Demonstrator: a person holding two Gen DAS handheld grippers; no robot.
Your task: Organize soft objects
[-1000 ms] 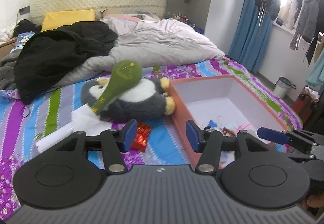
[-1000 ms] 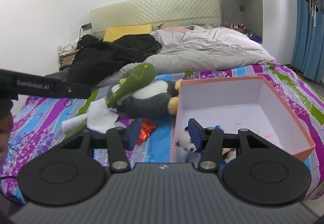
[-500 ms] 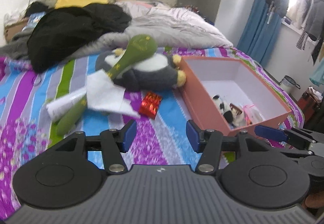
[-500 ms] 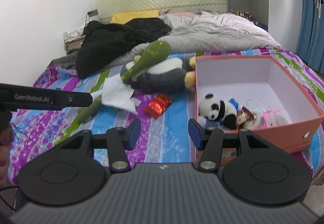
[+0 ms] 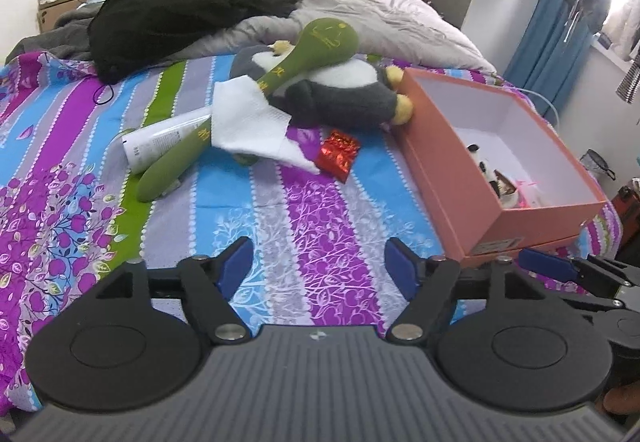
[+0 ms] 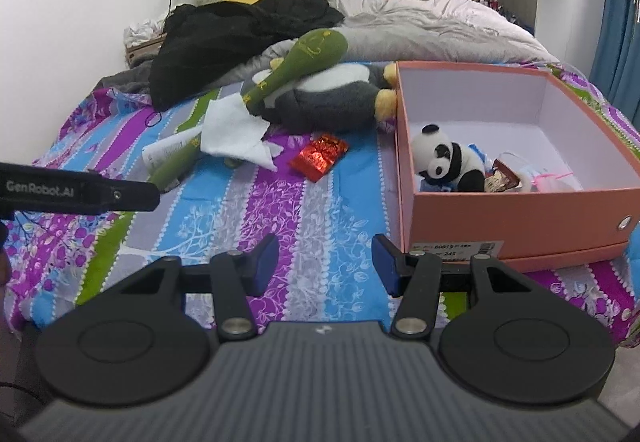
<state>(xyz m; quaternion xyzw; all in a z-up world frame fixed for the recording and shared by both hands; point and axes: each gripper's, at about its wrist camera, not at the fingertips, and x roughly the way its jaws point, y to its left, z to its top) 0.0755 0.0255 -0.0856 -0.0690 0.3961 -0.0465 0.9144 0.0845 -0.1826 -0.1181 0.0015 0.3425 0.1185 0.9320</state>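
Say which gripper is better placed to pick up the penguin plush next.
Probably left. The left gripper is open, empty and aimed at the bedspread nearer the penguin. The right gripper, also open and empty, sits closer to the box. Both are well back, so the margin is small.

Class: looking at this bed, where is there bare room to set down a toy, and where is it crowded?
Free: the striped sheet between the red packet and both open tongs, and the back of the orange box behind the panda. Crowded: around the penguin plush, where the green plush, tissue and tube overlap.
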